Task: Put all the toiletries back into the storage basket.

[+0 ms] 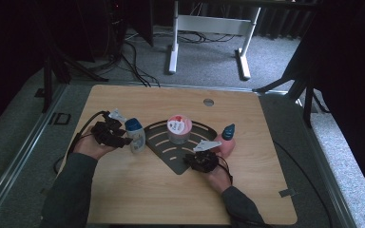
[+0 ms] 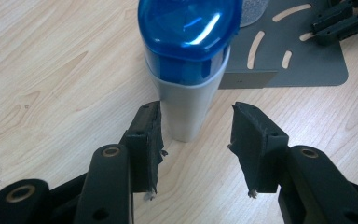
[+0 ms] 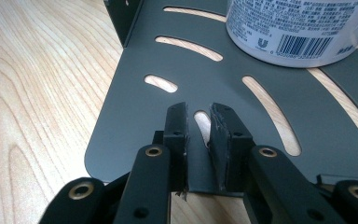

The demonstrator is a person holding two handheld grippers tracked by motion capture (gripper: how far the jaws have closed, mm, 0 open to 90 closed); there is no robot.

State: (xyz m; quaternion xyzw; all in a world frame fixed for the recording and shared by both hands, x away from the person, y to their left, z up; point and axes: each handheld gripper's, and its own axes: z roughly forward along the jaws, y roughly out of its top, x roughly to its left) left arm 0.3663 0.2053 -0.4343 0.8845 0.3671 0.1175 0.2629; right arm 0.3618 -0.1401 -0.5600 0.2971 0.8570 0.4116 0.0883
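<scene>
A white bottle with a blue cap (image 1: 135, 135) stands upright on the wooden table (image 1: 138, 194), just left of a dark grey slotted tray (image 1: 164, 142). My left gripper (image 1: 122, 140) is open, its jaws on either side of the bottle's base (image 2: 186, 116); the left jaw is almost touching it. A white jar with a pink lid (image 1: 179, 128) stands on the tray. My right gripper (image 1: 191, 159) hovers over the tray's near edge (image 3: 121, 140), jaws drawn together to a narrow slit with nothing between them. The jar (image 3: 293, 32) is just beyond it.
A pink bottle with a dark blue pointed cap (image 1: 227, 138) stands off the tray's right side, beside my right hand. A round hole (image 1: 208, 102) lies in the table's far part. A white desk frame (image 1: 209, 28) and cables are on the floor beyond.
</scene>
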